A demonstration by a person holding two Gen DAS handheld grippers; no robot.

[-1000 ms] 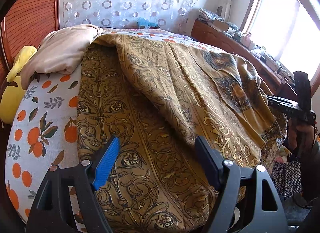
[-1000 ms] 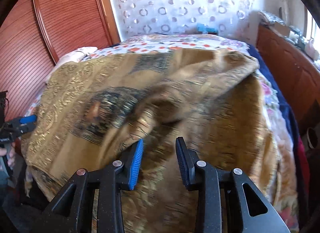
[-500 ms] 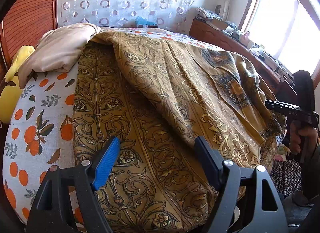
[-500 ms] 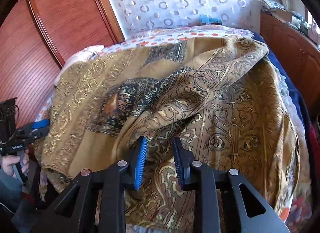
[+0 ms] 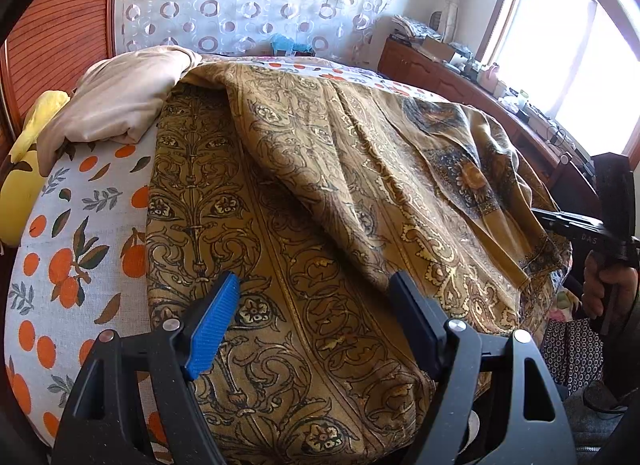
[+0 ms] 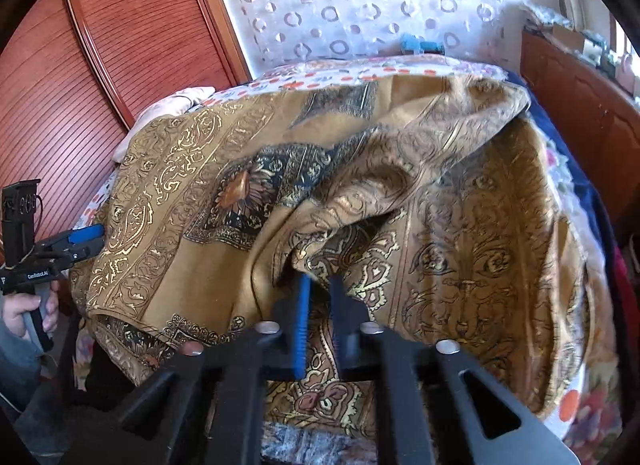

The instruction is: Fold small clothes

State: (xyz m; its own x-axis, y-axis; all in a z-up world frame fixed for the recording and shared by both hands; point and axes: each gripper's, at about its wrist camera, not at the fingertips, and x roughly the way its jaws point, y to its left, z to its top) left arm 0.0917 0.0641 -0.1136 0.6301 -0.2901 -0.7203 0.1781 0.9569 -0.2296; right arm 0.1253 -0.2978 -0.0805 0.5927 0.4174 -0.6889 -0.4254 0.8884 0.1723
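A large mustard cloth (image 5: 320, 185) with dark and gold scrollwork lies rumpled over the bed, one half folded back across the other. My left gripper (image 5: 316, 301) stands open just above its near edge, nothing between the fingers; the right wrist view shows the left gripper (image 6: 82, 241) at the cloth's left edge, in a hand. My right gripper (image 6: 320, 293) is closing its jaws, and the pads press on a raised fold of the cloth (image 6: 460, 245). In the left wrist view the right gripper (image 5: 560, 221) sits at the cloth's far right side.
The bed sheet (image 5: 80, 245) has an orange-fruit print. A beige bundle (image 5: 120, 105) and a yellow soft toy (image 5: 28, 169) lie at the far left corner. A cluttered wooden dresser (image 5: 460, 81) runs along the right under a window. A slatted wooden wardrobe (image 6: 100, 65) stands left.
My right gripper's jaws went from a hand-wide gap to pinched together on the cloth's fold. The left gripper stayed open and still.
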